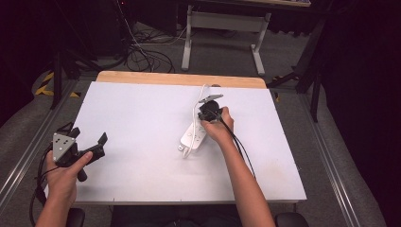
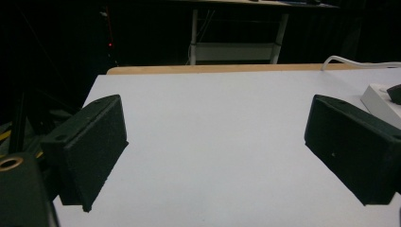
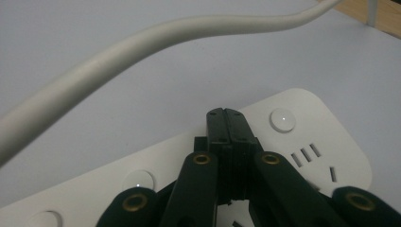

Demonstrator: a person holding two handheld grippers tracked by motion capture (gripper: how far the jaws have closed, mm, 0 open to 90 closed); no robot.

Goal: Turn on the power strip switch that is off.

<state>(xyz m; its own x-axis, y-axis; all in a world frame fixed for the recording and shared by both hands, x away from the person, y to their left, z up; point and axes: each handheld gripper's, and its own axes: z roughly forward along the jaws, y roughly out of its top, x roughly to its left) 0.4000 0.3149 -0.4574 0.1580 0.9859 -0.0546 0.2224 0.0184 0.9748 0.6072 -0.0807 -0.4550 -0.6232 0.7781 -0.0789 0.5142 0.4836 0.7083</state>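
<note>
Power strip lies on the bench just right of centre, cord trailing toward twelve o'clock. Right gripper, jaws closed and empty, hovers over it, likely about to press a button. Left gripper waits wide open at eight o'clock.

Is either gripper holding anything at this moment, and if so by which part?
Nothing is held. The right gripper is shut with nothing between its jaws, tips over the white power strip. The left gripper is open over bare table.
</note>
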